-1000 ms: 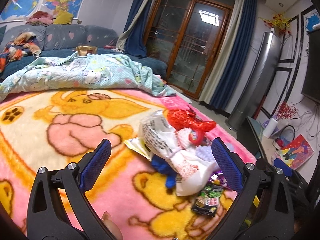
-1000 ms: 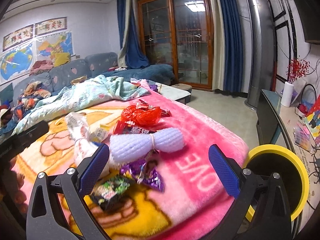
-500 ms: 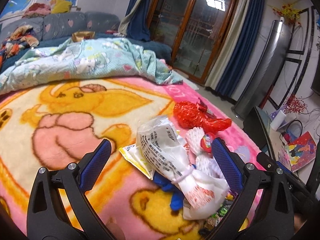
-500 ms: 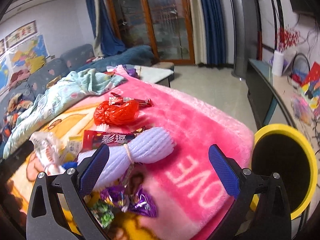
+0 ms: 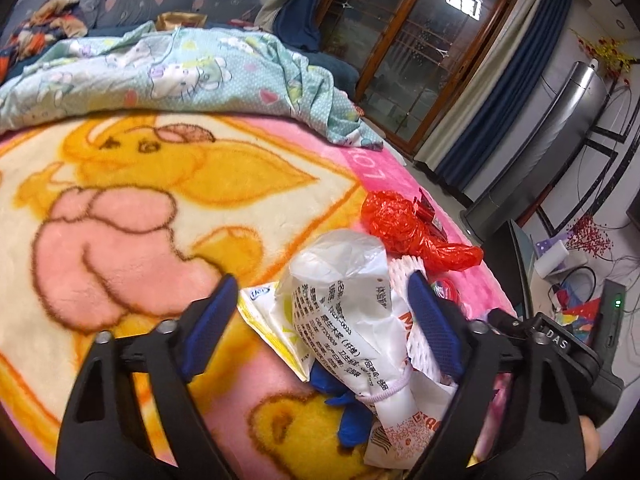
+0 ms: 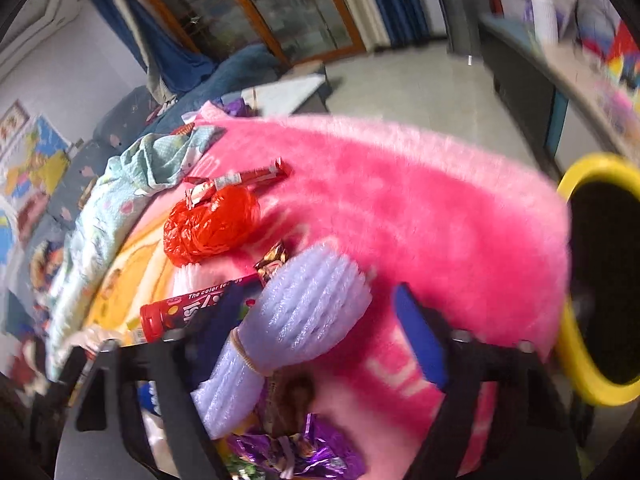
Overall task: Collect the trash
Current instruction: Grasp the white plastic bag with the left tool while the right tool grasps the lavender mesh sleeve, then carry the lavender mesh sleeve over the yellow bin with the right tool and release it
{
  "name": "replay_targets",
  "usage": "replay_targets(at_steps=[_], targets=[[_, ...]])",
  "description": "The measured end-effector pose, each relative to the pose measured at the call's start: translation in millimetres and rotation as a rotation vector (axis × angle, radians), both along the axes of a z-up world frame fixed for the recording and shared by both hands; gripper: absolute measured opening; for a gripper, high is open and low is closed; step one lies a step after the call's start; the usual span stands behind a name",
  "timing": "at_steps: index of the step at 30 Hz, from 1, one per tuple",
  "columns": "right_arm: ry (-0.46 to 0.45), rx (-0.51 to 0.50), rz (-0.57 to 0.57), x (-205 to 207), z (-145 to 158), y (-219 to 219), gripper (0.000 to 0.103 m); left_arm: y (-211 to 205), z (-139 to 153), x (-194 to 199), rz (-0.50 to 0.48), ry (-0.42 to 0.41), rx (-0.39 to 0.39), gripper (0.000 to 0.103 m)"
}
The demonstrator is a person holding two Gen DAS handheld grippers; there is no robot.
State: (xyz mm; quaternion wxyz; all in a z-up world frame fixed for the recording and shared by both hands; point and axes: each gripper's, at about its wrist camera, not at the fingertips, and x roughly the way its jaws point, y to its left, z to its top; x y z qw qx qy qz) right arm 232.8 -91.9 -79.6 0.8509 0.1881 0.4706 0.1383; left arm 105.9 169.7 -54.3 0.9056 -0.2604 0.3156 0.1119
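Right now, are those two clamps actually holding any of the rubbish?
Not yet. The left gripper straddles the white bag, the right gripper the purple foam net; both jaws have just been closing.

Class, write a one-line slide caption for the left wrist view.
Left gripper, jaws closing, straddles a white printed plastic bag in a trash pile on a pink cartoon blanket, red bag behind.

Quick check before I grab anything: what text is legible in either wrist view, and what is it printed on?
"The color" on the red snack tube; the rest of its label is blurred.
"LOV", upside down, on the pink blanket.
"DAS" on the black device at right.
Printed characters on the white plastic bag: too small to read.
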Motion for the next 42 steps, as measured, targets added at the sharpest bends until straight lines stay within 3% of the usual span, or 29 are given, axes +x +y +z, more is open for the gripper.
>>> replay_targets(at_steps=[1, 3, 7, 11, 26, 34, 36, 42], targets=[[0.011, 0.020, 0.005, 0.5, -1.0, -1.6, 0.052, 0.2, -0.3, -0.2, -0.003, -0.001, -0.010, 0.072], [-0.008, 0.042, 0.017, -2.3, 2.9, -4.7, 0.041, -1.8, 1.2, -1.7, -0.010, -0.012, -0.010, 0.053], [-0.043, 0.078, 0.035, -9.8, 14.9, -12.6, 0.027, -8.0, 6.3, -5.6, -0.023, -0.025, -0.003, 0.044], [-0.087, 0.091, 0.052, -16.8, 29.0, -16.7, 0.026, -13.3, 13.7, -13.2, -0.030, -0.049, 0.007, 0.038], [-0.287, 0.031, 0.056, -46.9, 76.0, -53.8, 0.025, -54.7, 64.5, -34.0, -0.116, -0.180, 0.081, 0.036], [-0.355, -0.017, -0.007, -53.1, 90.8, -92.2, 0.025, -87.1, 73.3, -27.5, -0.191, -0.202, 0.104, 0.035], [-0.363, -0.028, -0.020, -53.5, 91.8, -99.9, 0.025, -95.8, 74.7, -25.6, -0.212, -0.207, 0.108, 0.029], [-0.383, -0.065, -0.070, -53.9, 95.3, -124.0, 0.025, -115.4, 72.8, -19.6, -0.265, -0.205, 0.115, 0.027]])
